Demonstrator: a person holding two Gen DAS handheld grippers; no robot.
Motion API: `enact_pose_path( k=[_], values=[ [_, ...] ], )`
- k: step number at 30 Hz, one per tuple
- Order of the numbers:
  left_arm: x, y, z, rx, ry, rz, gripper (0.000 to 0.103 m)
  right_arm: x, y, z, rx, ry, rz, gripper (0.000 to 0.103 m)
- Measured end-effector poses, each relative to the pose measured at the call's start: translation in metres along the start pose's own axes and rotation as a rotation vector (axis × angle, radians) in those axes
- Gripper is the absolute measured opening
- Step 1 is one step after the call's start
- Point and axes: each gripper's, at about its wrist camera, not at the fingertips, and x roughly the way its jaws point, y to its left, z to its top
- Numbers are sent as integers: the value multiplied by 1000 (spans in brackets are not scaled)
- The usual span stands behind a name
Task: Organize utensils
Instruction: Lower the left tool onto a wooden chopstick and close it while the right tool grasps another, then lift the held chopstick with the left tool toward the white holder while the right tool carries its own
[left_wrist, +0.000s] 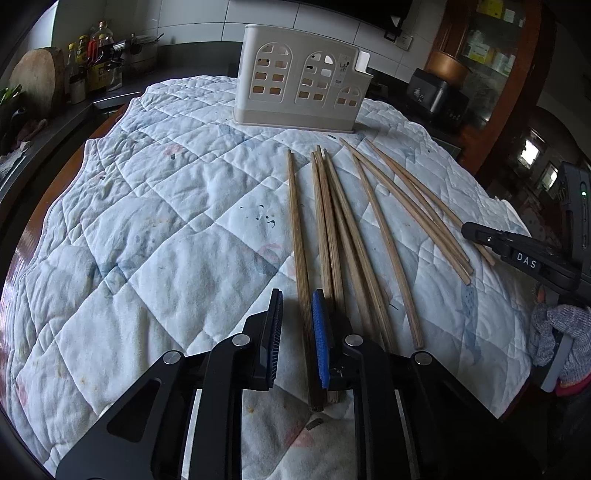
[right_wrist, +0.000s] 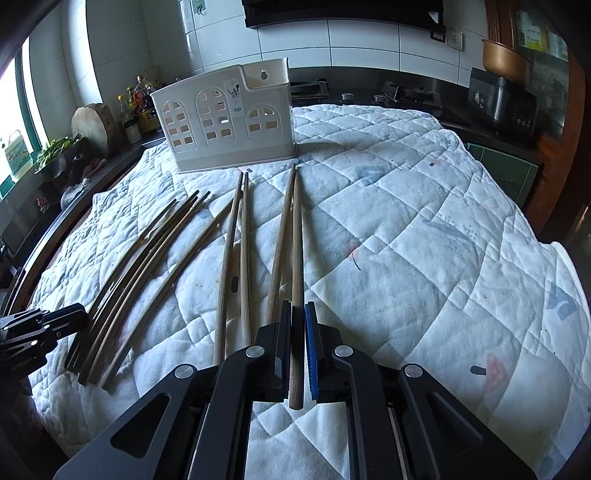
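A: Through the left wrist camera we are seeing our left gripper (left_wrist: 297, 325) spread, nothing grasped, straddling the leftmost chopstick (left_wrist: 300, 266) on the quilted cloth (left_wrist: 147, 240).

B: The other chopsticks (left_wrist: 369, 229) are lying just right of it, the white utensil holder (left_wrist: 301, 79) standing upright beyond.

A: Through the right wrist camera we are closing our right gripper (right_wrist: 298, 343) around one chopstick (right_wrist: 296, 280); whether it is gripping firmly, we cannot tell.

B: The holder (right_wrist: 225, 122) is standing beyond the tips
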Motion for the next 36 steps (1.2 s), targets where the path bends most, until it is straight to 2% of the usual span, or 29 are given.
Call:
enact_pose_path(
  k=[4,9,11,12,19,28,36],
  values=[
    [4,-1,1,-18,11,26,14,-12,2,5,-5,-32,0,7],
    [7,-11,0,17,4,86,14,-30,7,13,-12,-83,3,7],
    [6,-11,-1,17,-7,98,9,-37,9,16,-16,-100,6,7],
    [4,-10,-1,10,-12,95,6,-39,10,18,-19,-107,4,7],
    [-26,-1,9,12,-94,97,6,-67,12,34,-38,-172,0,7],
    [-57,11,40,23,-196,57,6,-85,21,66,-99,-217,2,7],
    [-67,14,80,64,-221,11,6,-93,34,118,-177,-223,20,7]
  ],
)
